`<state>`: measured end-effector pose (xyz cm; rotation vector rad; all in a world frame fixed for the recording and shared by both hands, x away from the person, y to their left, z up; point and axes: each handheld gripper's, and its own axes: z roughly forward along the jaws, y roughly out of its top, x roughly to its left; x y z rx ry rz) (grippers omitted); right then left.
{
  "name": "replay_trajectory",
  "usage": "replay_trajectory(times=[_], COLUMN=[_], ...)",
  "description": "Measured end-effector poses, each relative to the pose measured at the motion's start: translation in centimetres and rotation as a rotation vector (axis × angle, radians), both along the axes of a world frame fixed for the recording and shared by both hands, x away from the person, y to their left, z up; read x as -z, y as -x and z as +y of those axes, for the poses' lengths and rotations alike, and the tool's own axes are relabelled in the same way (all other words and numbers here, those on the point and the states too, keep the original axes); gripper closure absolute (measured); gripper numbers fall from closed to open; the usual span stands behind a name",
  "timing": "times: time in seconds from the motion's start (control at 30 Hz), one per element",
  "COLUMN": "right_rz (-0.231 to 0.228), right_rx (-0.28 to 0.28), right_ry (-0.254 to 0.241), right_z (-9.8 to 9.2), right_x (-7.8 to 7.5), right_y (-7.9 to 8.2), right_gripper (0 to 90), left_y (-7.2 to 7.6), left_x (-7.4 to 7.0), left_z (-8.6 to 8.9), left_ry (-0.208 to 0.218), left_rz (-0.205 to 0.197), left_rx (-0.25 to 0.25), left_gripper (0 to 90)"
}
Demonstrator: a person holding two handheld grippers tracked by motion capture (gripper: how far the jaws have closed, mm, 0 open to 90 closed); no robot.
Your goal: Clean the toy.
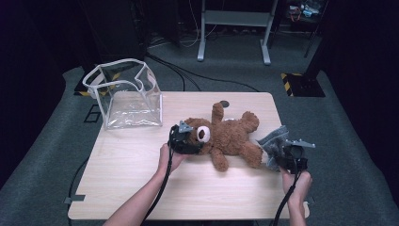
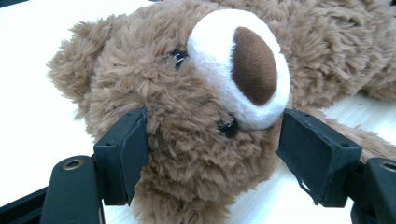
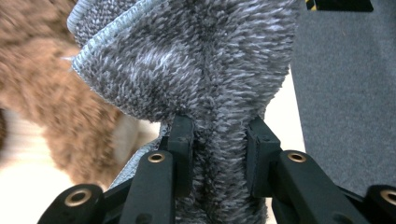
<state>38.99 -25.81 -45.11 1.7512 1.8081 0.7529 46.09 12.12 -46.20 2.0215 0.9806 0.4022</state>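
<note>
A: Count what's on the counter (image 1: pixel 141 179) for me.

B: One brown teddy bear (image 1: pixel 230 136) lying on its back near the middle, one grey fuzzy cloth (image 1: pixel 274 141) at the right edge just beside the bear's leg, and one clear plastic bag (image 1: pixel 124 94) standing open at the far left corner. Two grippers, one per hand.

A: And the grippers' state?

B: The left gripper (image 2: pixel 212 140) has its jaws spread around the bear's head; one pad touches the fur, the other stands clear of the muzzle, so it isn't squeezing. The right gripper (image 3: pixel 219 140) is pinched tight on a bunched fold of the cloth, lifted off the counter.

A: Anything hard to see?

B: In the high view the left gripper covers part of the bear's face. In the right gripper view the bear is a blurred brown mass behind the cloth.

A: Hand poses?

B: Both forearms come in from the bottom, the left hand (image 1: pixel 168 157) angled toward the bear, the right hand (image 1: pixel 296 183) at the counter's right edge.
</note>
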Motion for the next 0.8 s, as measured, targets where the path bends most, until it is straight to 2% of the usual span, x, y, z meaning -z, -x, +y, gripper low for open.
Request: replay_trajectory(times=[0.07,0.17,0.23,0.4,0.5,0.6,0.8], right_rz=[0.016,0.016,0.018,0.028,0.029,0.033,0.044], right_rx=[-0.002,-0.002,-0.007,-0.002,0.002,0.008,-0.002], right_ry=[-0.008,-0.025,-0.032,-0.042,-0.047,-0.053,-0.05], right_z=[-0.1,-0.1,-0.2,-0.4,-0.5,-0.7,-0.7], right_x=[0.6,1.1,1.3,1.5,1.8,2.1,2.3], right_y=[0.0,0.0,0.0,0.0,0.0,0.0,-0.1], right_gripper=[68.4,68.3,68.2,68.2,68.3,68.3,68.3], left_y=[0.4,0.8,1.6,3.3,4.0,4.6,5.1], left_x=[-0.1,-0.1,0.0,0.4,0.9,1.6,3.1], left_z=[0.0,0.0,-0.3,-1.3,-2.1,-3.0,-4.8], left_ry=[-0.002,0.01,0.039,0.063,0.055,0.059,0.022], left_rz=[0.0,0.001,-0.005,-0.016,-0.019,-0.007,0.021], left_rx=[-0.001,-0.001,-0.005,-0.004,0.006,0.012,0.027], left_gripper=[24.5,22.9,22.6,21.3,20.6,20.0,18.8])
